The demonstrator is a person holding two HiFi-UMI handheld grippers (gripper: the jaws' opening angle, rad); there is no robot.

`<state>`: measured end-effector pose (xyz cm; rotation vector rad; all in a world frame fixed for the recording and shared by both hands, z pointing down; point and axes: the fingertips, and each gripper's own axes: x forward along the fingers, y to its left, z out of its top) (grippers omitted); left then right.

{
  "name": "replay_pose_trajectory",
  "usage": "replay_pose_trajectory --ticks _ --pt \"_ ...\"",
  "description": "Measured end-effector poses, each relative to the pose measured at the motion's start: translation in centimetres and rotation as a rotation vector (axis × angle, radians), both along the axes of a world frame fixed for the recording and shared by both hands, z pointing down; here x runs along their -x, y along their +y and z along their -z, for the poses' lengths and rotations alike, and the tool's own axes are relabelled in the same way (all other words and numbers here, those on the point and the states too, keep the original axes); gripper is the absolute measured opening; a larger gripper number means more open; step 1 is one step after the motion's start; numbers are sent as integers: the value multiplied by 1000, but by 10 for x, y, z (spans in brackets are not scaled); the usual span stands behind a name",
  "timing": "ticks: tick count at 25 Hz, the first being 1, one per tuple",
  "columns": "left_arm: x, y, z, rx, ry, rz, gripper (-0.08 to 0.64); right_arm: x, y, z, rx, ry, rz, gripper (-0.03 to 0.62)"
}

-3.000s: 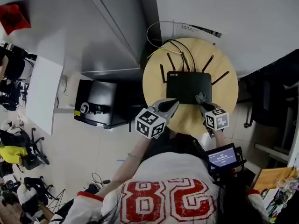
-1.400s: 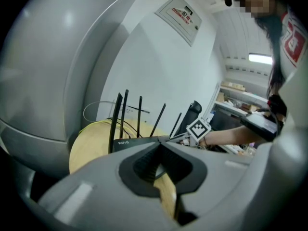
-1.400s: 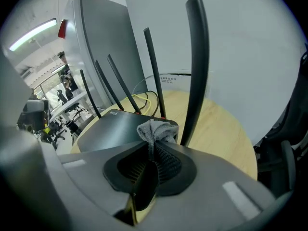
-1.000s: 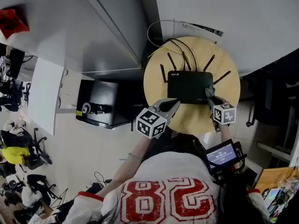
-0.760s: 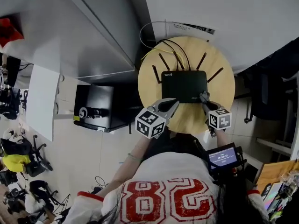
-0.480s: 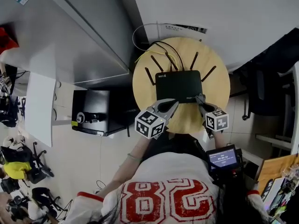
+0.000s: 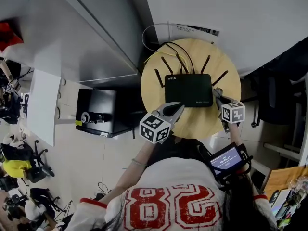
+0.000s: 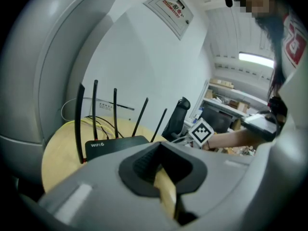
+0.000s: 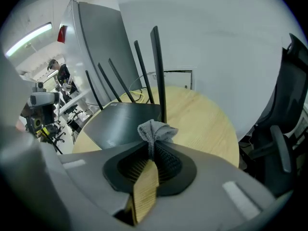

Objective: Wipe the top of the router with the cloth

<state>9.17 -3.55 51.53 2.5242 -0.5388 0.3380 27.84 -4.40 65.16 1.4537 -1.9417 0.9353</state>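
Observation:
The black router (image 7: 188,89) with several upright antennas lies on a round wooden table (image 7: 195,121). My right gripper (image 7: 217,94) is shut on a small grey cloth (image 9: 156,130), which bunches out of its jaws. It sits just off the router's (image 9: 126,121) right side, beside the nearest antenna (image 9: 159,71), above the bare table (image 9: 204,117). My left gripper (image 7: 178,106) hovers at the router's front left edge, shut with nothing between its jaws. In the left gripper view (image 8: 164,174) the router (image 8: 113,146) lies just ahead.
Yellow and black cables (image 7: 175,49) run off the table's far edge behind the router. A black computer case (image 7: 98,107) stands under a grey desk (image 7: 77,37) on the left. An office chair (image 7: 272,102) is at the right. A small screen (image 7: 226,159) is strapped to the person's right forearm.
My right gripper, with the cloth, has slid right from the router's front right corner to just past its right side. The left gripper has stayed in place. The head view shifted slightly.

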Motion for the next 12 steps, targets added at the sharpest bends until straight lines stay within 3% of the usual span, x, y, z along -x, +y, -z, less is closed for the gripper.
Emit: replay_pose_trajectory --ticks 12 --pt "22 -4 -1 7 -10 81 2 -1 -21 -14 44 30 67 38"
